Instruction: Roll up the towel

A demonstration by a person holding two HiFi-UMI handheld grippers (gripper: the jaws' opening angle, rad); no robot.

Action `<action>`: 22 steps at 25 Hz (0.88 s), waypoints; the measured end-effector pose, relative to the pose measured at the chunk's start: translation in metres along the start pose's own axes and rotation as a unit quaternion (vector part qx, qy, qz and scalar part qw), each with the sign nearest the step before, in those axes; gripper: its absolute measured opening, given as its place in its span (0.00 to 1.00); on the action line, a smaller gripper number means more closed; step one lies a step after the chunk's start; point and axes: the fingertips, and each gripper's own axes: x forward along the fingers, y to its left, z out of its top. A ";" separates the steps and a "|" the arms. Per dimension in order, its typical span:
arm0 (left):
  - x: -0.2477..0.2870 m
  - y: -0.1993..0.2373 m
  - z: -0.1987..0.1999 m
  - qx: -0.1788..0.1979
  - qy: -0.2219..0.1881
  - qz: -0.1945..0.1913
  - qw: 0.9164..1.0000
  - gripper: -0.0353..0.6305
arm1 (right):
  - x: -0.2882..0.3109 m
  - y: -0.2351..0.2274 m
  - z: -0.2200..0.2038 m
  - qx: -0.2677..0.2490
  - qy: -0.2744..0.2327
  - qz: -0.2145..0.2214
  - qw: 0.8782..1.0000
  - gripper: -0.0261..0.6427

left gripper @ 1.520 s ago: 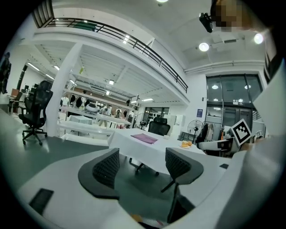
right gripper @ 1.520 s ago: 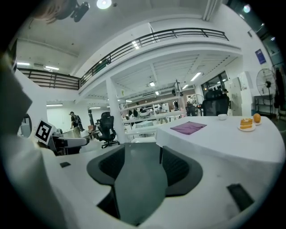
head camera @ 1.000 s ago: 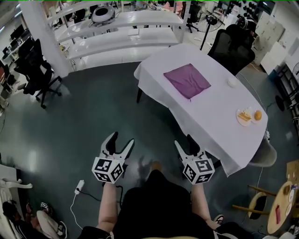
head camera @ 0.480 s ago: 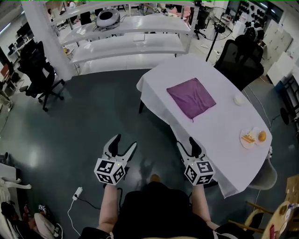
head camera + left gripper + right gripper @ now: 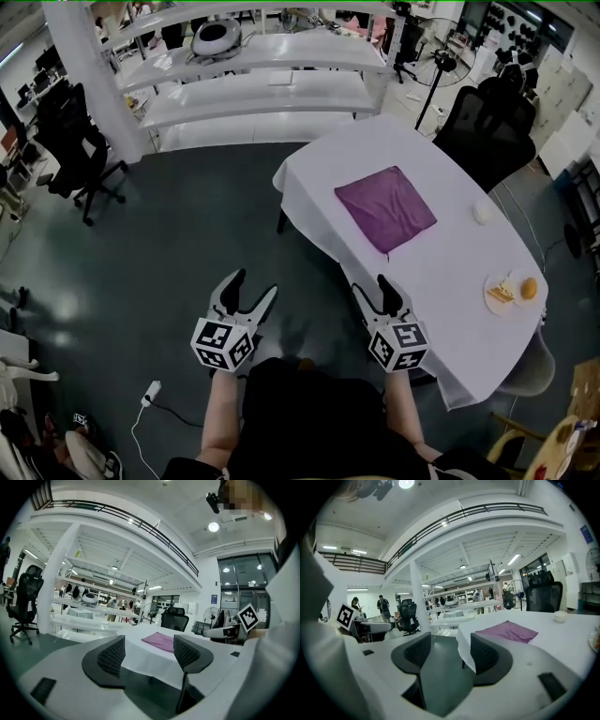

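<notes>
Purple towel (image 5: 385, 207) lay flat on tabletop (image 5: 441, 272), ahead and rightward, well apart from claws; right claw (image 5: 370, 285) nearer than left claw (image 5: 253, 284); both spread wide, holding nothing.

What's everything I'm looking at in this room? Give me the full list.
table: one, white cloth cover, right of centre.
towel: one, purple, lying flat on the table.
small bowl: one, white, on the table right of the towel.
plate: one, white, food on it, by the table's right edge.
left office chair: one, black, far left.
right office chair: one, black, behind the table.
shelves: long tiers, white, along the back.
power strip: one, white, on the floor at lower left.
left gripper: one, black jaws apart, empty, over the floor.
right gripper: one, black jaws apart, empty, by the table's near edge.
</notes>
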 end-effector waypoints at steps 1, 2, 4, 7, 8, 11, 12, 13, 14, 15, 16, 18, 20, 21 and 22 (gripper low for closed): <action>0.001 -0.001 -0.002 -0.002 0.002 -0.002 1.000 0.55 | 0.001 -0.001 -0.001 0.002 0.002 -0.001 1.000 0.45; 0.002 -0.003 -0.004 -0.003 0.006 -0.004 1.000 0.55 | 0.002 -0.001 -0.003 0.004 0.005 -0.002 1.000 0.45; 0.000 -0.003 -0.009 -0.007 0.013 -0.006 1.000 0.55 | 0.005 0.001 -0.010 0.010 0.013 -0.001 1.000 0.45; -0.004 0.003 -0.018 -0.013 0.021 0.001 1.000 0.55 | 0.011 0.009 -0.021 0.017 0.026 0.009 0.999 0.45; -0.005 0.005 -0.020 -0.016 0.022 0.005 1.000 0.55 | 0.013 0.011 -0.023 0.016 0.030 0.014 0.999 0.45; -0.004 0.013 -0.023 -0.024 0.023 0.011 0.999 0.55 | 0.023 0.016 -0.027 0.014 0.038 0.022 0.999 0.45; -0.002 0.016 -0.024 -0.025 0.023 0.012 0.999 0.55 | 0.028 0.017 -0.026 0.015 0.038 0.023 0.999 0.45; 0.001 0.020 -0.024 -0.026 0.024 0.012 0.999 0.55 | 0.034 0.017 -0.025 0.015 0.038 0.025 0.999 0.45; 0.005 0.024 -0.024 -0.027 0.023 0.013 0.999 0.55 | 0.039 0.018 -0.024 0.013 0.038 0.026 0.999 0.45; 0.010 0.029 -0.023 -0.030 0.022 0.013 0.999 0.55 | 0.045 0.018 -0.022 0.012 0.039 0.028 0.999 0.45; 0.015 0.034 -0.023 -0.032 0.021 0.012 0.999 0.55 | 0.052 0.018 -0.021 0.010 0.040 0.029 0.999 0.45; 0.032 0.044 -0.020 -0.038 0.021 0.007 0.999 0.55 | 0.067 0.016 -0.017 0.009 0.042 0.029 0.999 0.45; 0.052 0.055 -0.013 -0.039 0.020 -0.001 0.999 0.55 | 0.085 0.011 -0.010 0.008 0.042 0.025 0.999 0.45; 0.062 0.061 -0.007 -0.038 0.017 -0.005 0.999 0.55 | 0.096 0.007 -0.005 0.007 0.041 0.023 0.999 0.45; 0.074 0.066 0.000 -0.036 0.014 -0.008 0.999 0.55 | 0.106 0.003 0.001 0.006 0.039 0.021 0.999 0.45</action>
